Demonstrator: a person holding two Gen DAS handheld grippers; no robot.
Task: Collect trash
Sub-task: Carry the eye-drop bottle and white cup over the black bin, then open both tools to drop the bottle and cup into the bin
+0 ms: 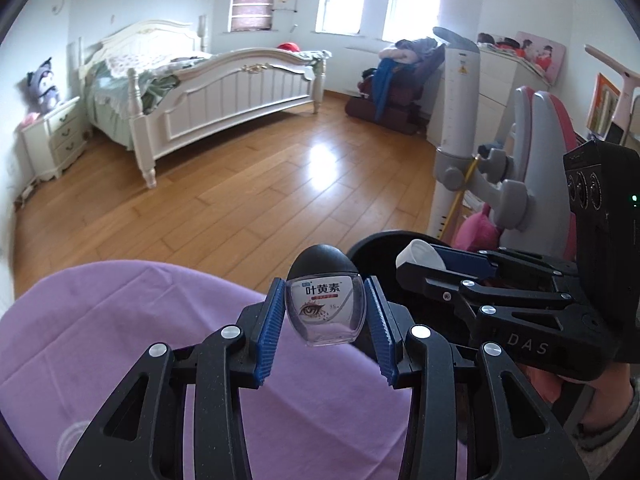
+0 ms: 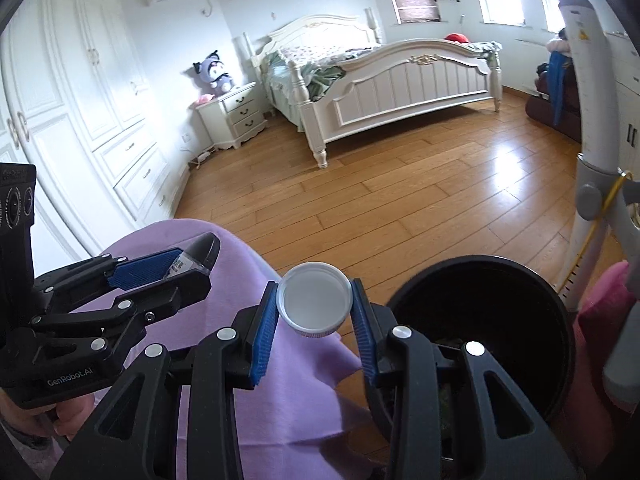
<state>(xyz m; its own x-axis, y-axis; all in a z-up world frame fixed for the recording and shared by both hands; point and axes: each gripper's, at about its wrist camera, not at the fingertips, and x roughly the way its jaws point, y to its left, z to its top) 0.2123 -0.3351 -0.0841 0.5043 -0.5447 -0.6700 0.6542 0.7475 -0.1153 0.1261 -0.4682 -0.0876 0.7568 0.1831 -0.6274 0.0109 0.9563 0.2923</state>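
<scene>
My left gripper (image 1: 325,312) is shut on a small clear eye-drop bottle (image 1: 325,308) with a black cap and a printed eye on its label. It hangs over the purple cloth (image 1: 120,328), just left of the black trash bin (image 1: 372,248). My right gripper (image 2: 315,304) is shut on a white plastic bottle cap (image 2: 314,300), hollow side up, held left of the round black trash bin (image 2: 480,320). The right gripper (image 1: 424,260) with the cap shows over the bin in the left wrist view. In the right wrist view the left gripper (image 2: 188,262) with the bottle sits at the left.
A purple cloth (image 2: 280,380) covers the surface below both grippers. A white and grey upright stand (image 1: 456,140), a grey chair back (image 1: 532,160) and a pink soft thing (image 1: 476,236) crowd the bin's right side. Wooden floor (image 2: 400,200) and a white bed (image 2: 400,80) lie beyond.
</scene>
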